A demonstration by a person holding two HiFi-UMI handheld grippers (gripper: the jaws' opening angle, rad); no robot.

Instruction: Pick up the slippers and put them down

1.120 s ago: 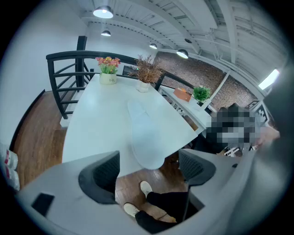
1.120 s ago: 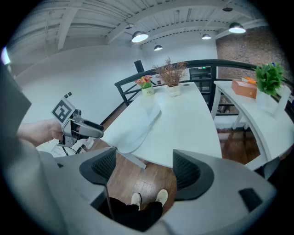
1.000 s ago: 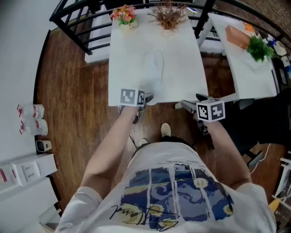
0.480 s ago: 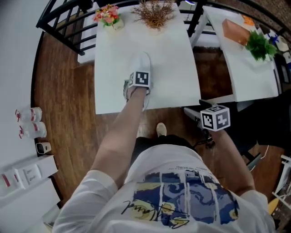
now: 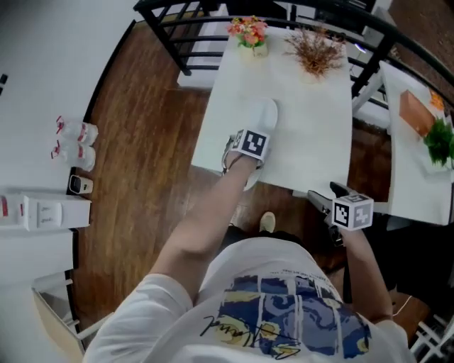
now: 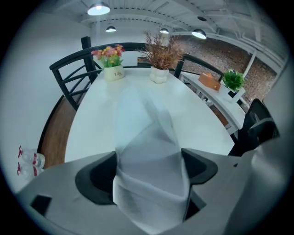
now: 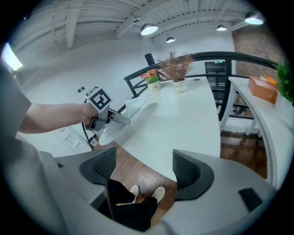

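Note:
A white slipper point(image 5: 264, 117) lies on the white table point(image 5: 312, 127), its heel end sticking out past the near edge. My left gripper point(image 5: 245, 157) points steeply down at that end, and its jaws are closing on it. In the left gripper view the slipper point(image 6: 147, 137) fills the gap and touches both pads of the left gripper point(image 6: 148, 173). The right gripper view shows the slipper point(image 7: 133, 110) from the side. My right gripper point(image 5: 320, 199) hangs open off the table's near edge; nothing is held in the right gripper point(image 7: 143, 172), only floor and shoes below.
A flower pot point(image 5: 250, 34) and a pot of dried twigs point(image 5: 317, 53) stand at the table's far end, with black chairs point(image 5: 177, 21) behind. A second table point(image 5: 411, 177) with an orange box and a green plant is at the right. Bottles point(image 5: 74, 142) stand on the wooden floor at the left.
My left gripper moved from the table's near edge onto the slipper's heel end, and now has the slipper between its jaws. The right gripper stayed beside the near edge.

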